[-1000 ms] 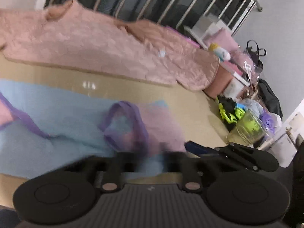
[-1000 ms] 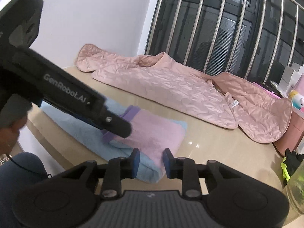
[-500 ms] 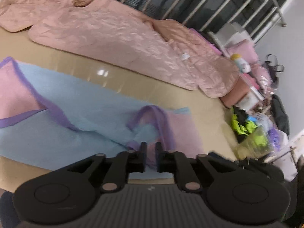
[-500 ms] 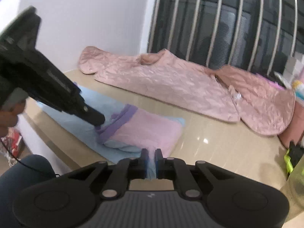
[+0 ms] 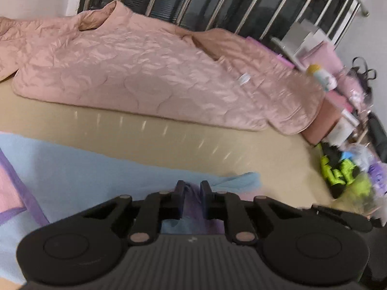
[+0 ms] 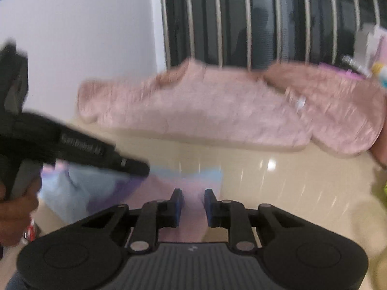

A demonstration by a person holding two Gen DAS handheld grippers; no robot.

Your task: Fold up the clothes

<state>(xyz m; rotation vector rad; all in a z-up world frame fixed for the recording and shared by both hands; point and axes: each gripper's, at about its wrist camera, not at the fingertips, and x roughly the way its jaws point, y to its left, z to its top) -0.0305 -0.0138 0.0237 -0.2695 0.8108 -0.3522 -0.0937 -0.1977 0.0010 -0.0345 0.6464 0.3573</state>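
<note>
Both fisheye views are evenly and softly lit from indoors, while the window (image 5: 241, 2) behind its bars is dark. Small bright streaks of glare lie on the glossy beige table (image 5: 169, 145), smeared into short dashes in the left view, with one round hot spot in the right view. The right view is heavily motion-blurred, so the pink jacket (image 6: 205, 113) and the left gripper (image 6: 145, 169) look smeared, while the left view is sharper in the middle; both curve and darken to black at the corners, and straight bars bend near the edges.
</note>
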